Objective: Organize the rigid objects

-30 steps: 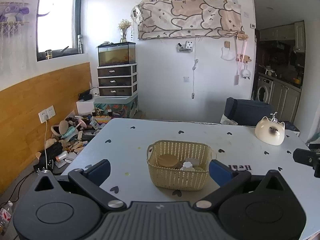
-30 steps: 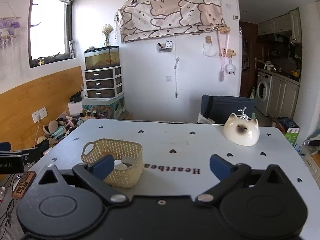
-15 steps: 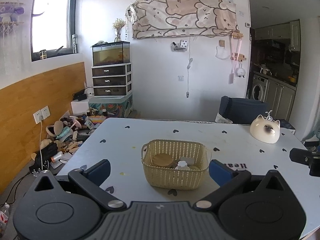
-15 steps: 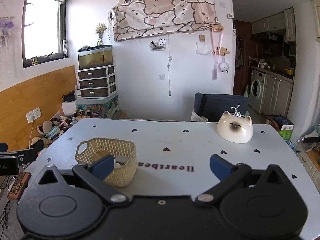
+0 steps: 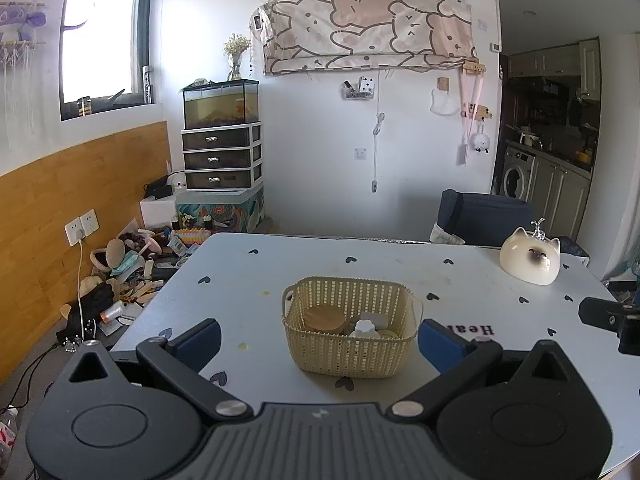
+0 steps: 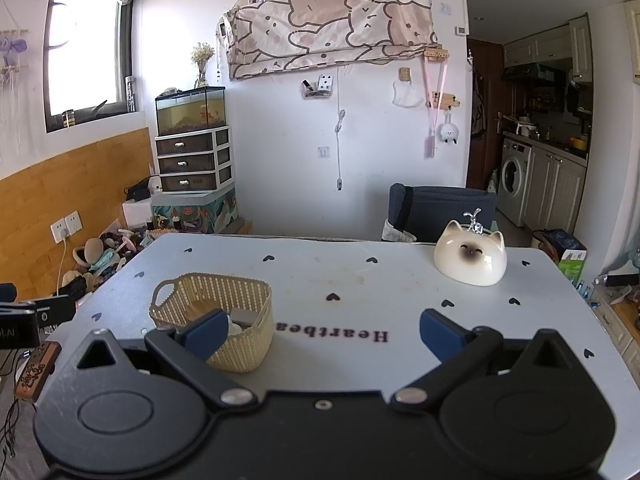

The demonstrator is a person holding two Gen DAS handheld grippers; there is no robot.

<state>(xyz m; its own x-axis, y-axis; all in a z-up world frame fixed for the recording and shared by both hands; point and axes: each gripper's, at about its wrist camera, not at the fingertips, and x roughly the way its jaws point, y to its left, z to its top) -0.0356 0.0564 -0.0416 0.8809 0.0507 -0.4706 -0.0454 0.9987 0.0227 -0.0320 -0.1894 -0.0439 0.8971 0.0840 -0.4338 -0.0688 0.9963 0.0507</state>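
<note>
1. Basket [image 6: 224,312] contents: mostly hidden behind its wall and the right gripper's left finger [image 6: 206,330].
2. White item [image 5: 365,327] in the basket: too small to identify.
3. Other gripper [image 5: 612,318], right of the basket: cut off by the frame edge.

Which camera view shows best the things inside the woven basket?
The left wrist view: the basket sits centred, its round wooden lid and white piece visible. In the right wrist view, a gripper finger covers most of the basket's inside.
</note>
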